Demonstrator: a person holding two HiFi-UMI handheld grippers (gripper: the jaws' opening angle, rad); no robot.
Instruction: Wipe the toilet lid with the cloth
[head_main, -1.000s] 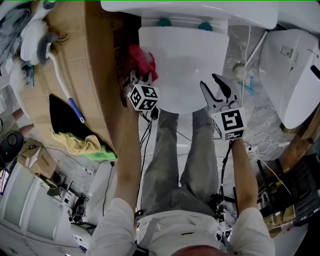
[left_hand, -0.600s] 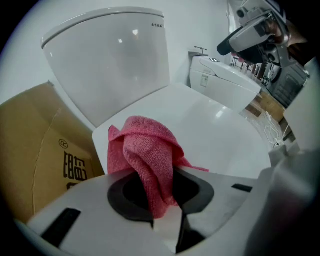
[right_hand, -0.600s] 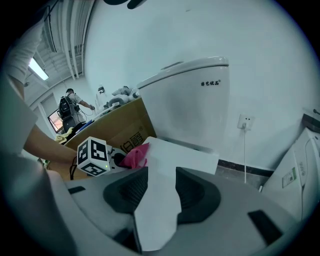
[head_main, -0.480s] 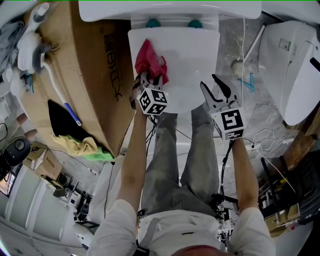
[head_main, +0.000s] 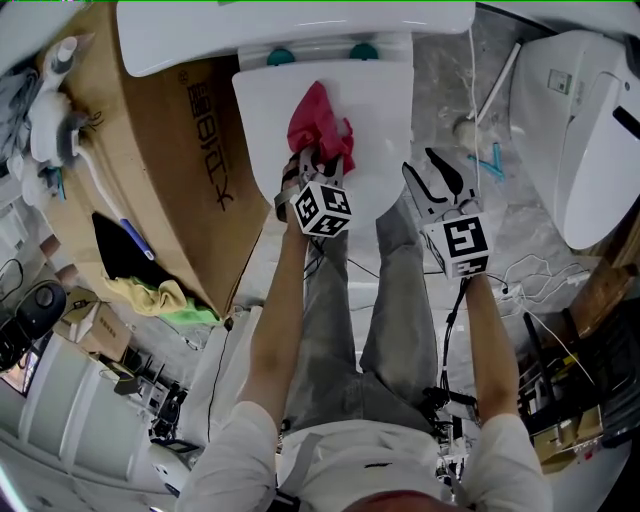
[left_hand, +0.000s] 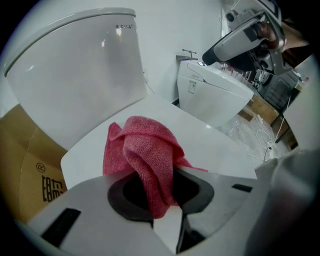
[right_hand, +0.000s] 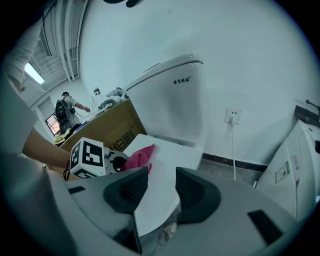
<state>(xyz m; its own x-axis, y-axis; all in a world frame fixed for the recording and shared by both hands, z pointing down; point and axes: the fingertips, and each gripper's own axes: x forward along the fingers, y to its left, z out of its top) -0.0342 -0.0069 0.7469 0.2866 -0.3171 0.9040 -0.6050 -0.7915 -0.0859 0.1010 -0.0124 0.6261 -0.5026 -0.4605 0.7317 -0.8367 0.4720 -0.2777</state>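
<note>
L: left hand-held gripper (left_hand: 161, 202) clamped on red cloth (left_hand: 142, 155), bunched just ahead of jaws, lying on toilet lid (head_main: 378, 110) | R: right hand-held gripper (right_hand: 161, 192) jaws apart, empty, over lid's near edge | handling: soft, light, limp; likely slides easily on glossy lid; best pinched at a gathered fold

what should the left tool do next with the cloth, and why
Probably drag the cloth sideways toward the lid's bare right half. The left tool is shut on the cloth, which lies bunched on the toilet lid near its middle, and the right tool, open and empty, hangs by the lid's front right edge.
</note>
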